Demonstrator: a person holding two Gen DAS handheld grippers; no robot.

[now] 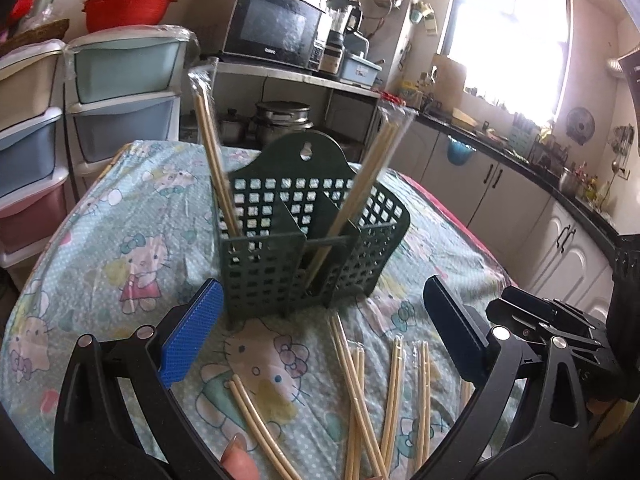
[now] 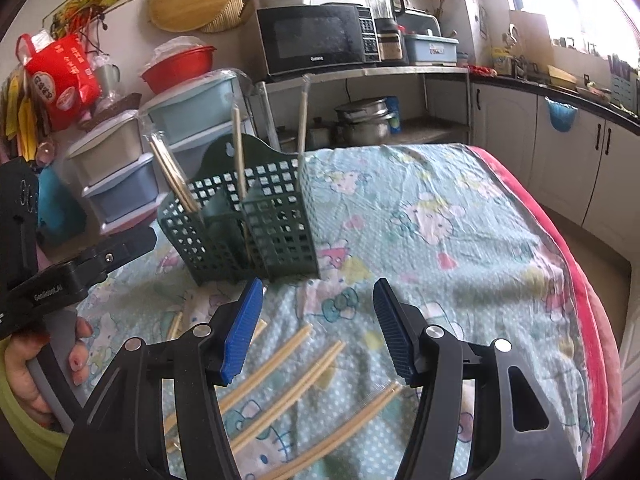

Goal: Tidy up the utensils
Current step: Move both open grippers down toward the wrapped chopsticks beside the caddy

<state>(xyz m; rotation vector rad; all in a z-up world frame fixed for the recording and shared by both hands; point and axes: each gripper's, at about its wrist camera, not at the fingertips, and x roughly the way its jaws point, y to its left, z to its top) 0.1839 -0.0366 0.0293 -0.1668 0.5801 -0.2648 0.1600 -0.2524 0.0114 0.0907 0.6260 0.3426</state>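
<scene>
A dark green slotted utensil basket (image 1: 304,240) (image 2: 248,220) stands upright on the cartoon-print tablecloth (image 1: 120,240). Plastic-wrapped chopstick pairs lean in its compartments, one at the left (image 1: 212,160) and one at the right (image 1: 360,184). Several loose chopstick pairs (image 1: 360,392) (image 2: 288,376) lie flat on the cloth in front of the basket. My left gripper (image 1: 320,332) is open just short of the basket and above the loose pairs, with nothing between its blue pads. My right gripper (image 2: 320,320) is also open and empty, hovering over the loose chopsticks to the basket's right.
Stacked pastel plastic drawers (image 1: 120,92) stand behind the table at left, with a microwave (image 1: 276,32) on a shelf over pots. Kitchen cabinets and a counter (image 1: 520,184) run along the right. The table's red edge (image 2: 592,300) drops off at right. A hand (image 2: 32,360) holds the left tool.
</scene>
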